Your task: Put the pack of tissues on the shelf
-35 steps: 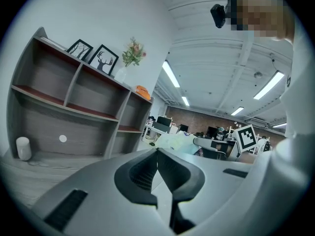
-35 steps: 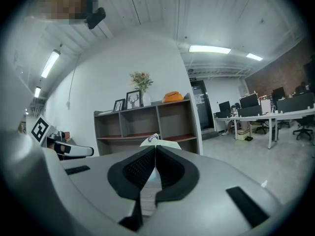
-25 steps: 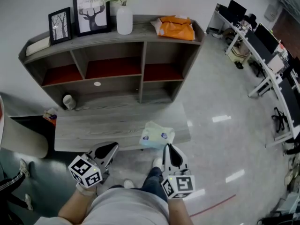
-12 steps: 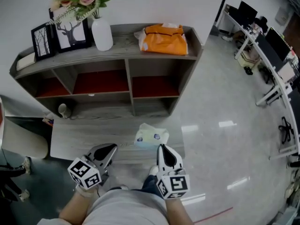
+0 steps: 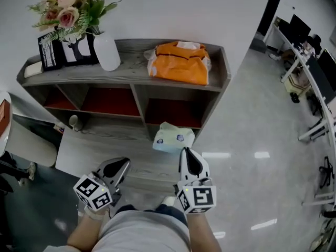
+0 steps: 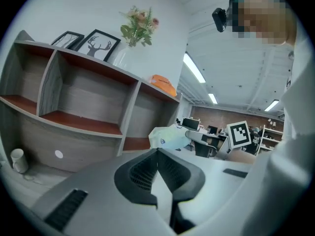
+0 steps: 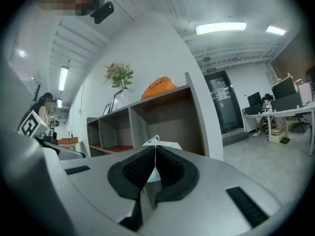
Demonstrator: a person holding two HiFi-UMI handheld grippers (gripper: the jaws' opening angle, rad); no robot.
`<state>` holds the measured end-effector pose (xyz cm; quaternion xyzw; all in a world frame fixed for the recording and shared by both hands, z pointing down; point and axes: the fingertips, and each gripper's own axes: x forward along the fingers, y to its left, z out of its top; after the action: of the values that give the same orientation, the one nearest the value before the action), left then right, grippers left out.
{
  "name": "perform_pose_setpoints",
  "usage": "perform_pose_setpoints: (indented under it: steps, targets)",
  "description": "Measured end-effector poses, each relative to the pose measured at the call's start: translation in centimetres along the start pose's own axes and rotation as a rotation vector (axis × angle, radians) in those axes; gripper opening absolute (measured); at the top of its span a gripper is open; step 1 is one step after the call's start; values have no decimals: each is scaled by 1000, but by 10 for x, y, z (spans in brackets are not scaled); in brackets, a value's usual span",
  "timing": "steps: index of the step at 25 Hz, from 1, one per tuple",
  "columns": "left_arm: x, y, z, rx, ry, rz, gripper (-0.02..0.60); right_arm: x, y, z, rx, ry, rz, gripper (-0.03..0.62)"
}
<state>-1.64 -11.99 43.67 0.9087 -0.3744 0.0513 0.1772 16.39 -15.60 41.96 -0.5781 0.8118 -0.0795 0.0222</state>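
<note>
The pack of tissues [image 5: 173, 139], pale green and white, hangs in the air in front of the grey shelf [image 5: 220, 72], level with its lower right compartment [image 5: 173, 113]. My right gripper [image 5: 184, 152] is shut on the pack's near edge; in the right gripper view a corner of the pack [image 7: 158, 142] sticks out past the closed right gripper [image 7: 155, 149]. My left gripper [image 5: 124, 164] is shut and empty, low on the left above the low grey table [image 5: 79, 150]. From the left gripper [image 6: 157, 151] view the pack [image 6: 170, 136] shows to the right.
On the shelf top stand an orange pack [image 5: 179, 62], a white vase of flowers [image 5: 107, 52] and picture frames [image 5: 50, 53]. A white cup [image 5: 73, 122] sits low at the left. A pale chair [image 5: 29, 147] is at the left, office desks [image 5: 315, 67] at the right.
The tissue pack has left the low table and gone forward toward the shelf in my right gripper. The whole view has moved closer to the shelf. The left gripper stays shut and empty.
</note>
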Motion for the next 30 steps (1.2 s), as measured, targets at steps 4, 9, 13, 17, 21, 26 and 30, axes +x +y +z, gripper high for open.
perform_pose_setpoints:
  steps: [4,9,13,17,21,26,30]
  targets:
    - [13,2,10,-14,-23,67,17,27,-25,9,9,-21,35,20]
    - [24,3,19,-26,-42,118,17,58,-48,18,6,-42,55,20]
    - [25,6,22,-32,-40,133,17,77,-56,21,-1,-50,49,20]
    - [22,13,25,-39,-43,144,17,94,-59,18,-11,-47,21,20]
    - [17,24,25,-40,-46,164,17,111,-59,3,-36,-32,3,20]
    - [9,31,22,-48,-38,178,17,125,-58,-14,-45,-8,-7,20]
    - [6,37,18,-52,-30,188,17,131,-62,-23,-45,1,-21,21]
